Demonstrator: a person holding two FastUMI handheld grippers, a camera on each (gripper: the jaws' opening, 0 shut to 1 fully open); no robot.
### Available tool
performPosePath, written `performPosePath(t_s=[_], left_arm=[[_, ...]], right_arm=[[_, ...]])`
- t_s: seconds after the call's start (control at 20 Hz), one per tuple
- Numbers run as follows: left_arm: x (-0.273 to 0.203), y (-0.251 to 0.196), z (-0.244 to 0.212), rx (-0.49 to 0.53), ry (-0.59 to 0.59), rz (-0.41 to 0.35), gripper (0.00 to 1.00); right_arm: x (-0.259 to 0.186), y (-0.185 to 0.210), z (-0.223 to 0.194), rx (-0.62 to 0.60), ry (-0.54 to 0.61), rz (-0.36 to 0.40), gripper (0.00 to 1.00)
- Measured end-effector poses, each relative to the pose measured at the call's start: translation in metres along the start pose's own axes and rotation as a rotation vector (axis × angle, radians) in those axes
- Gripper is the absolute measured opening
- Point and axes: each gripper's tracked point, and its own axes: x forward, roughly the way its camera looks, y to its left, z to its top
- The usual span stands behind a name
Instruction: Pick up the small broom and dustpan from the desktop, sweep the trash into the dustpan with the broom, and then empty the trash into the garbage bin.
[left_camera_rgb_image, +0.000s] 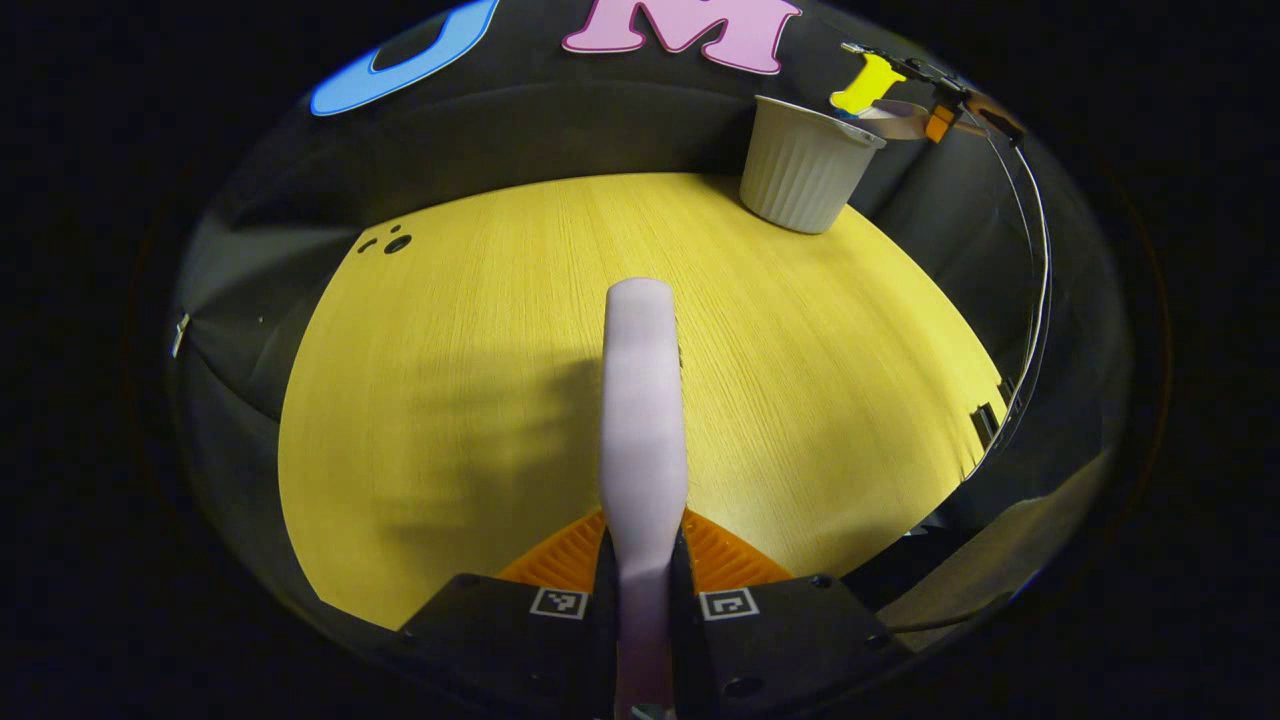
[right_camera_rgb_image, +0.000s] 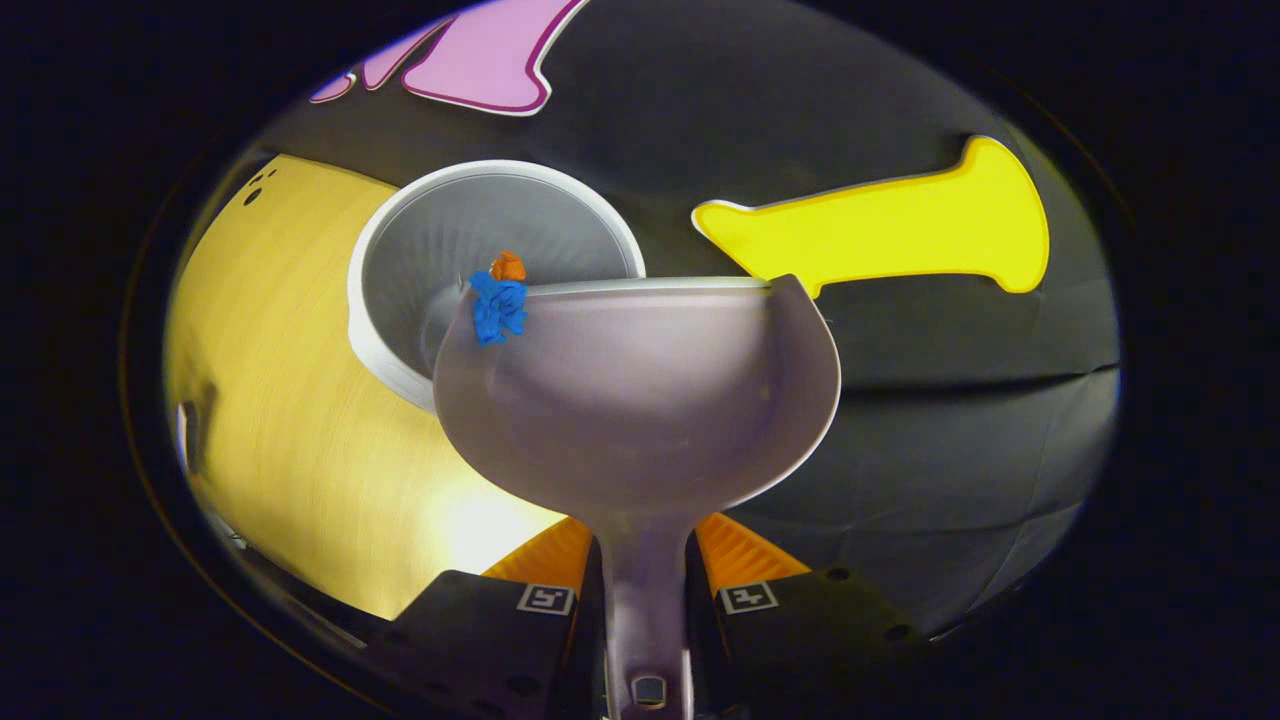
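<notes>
Dustpan (right_camera_rgb_image: 640, 400): smooth pale plastic, rounded scoop, held tilted with its front lip over the open mouth of the garbage bin (right_camera_rgb_image: 470, 250). Two crumpled scraps, one blue (right_camera_rgb_image: 498, 308), one orange (right_camera_rgb_image: 508, 266), sit at the lip's left corner. Right gripper (right_camera_rgb_image: 645, 590) jaws clamp the dustpan's narrow handle from both sides. Bin: white, ribbed, tapering, standing at the far edge of the yellow wood-grain surface (left_camera_rgb_image: 450, 380). Broom (left_camera_rgb_image: 643, 400): its pale, rounded handle points forward above the surface, pinched tight in the left gripper (left_camera_rgb_image: 643, 580) jaws.
</notes>
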Motion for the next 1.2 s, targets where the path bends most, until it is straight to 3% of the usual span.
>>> performPosePath(t_s=[0.05,0.1,0.5,0.7,0.75,0.9,0.95,1.2], left_arm=[[0.000,-0.003,-0.002,-0.012,0.000,0.002,0.27],[0.000,-0.006,-0.003,-0.019,0.002,0.001,0.27],[0.006,-0.022,0.001,-0.047,0.006,0.015,0.26],[0.005,-0.024,0.000,-0.053,0.009,0.032,0.24],[0.004,-0.023,0.002,-0.047,0.008,0.040,0.24],[0.002,-0.022,0.006,-0.039,0.006,0.055,0.27],[0.001,-0.024,0.007,-0.044,0.004,0.053,0.24],[-0.003,-0.028,0.004,-0.039,0.002,0.062,0.28]], right_arm=[[0.000,0.001,0.000,-0.006,0.003,0.009,0.33],[0.000,0.002,0.000,-0.016,0.009,0.018,0.38],[-0.004,-0.016,0.018,-0.225,0.048,0.000,0.37],[0.000,-0.015,0.019,-0.212,0.040,0.016,0.41],[0.001,-0.015,0.018,-0.218,0.038,0.014,0.37],[0.002,-0.013,0.023,-0.242,0.007,0.009,0.41],[0.000,-0.013,0.024,-0.250,0.007,0.019,0.37],[0.000,-0.011,0.023,-0.220,0.002,0.047,0.37]])
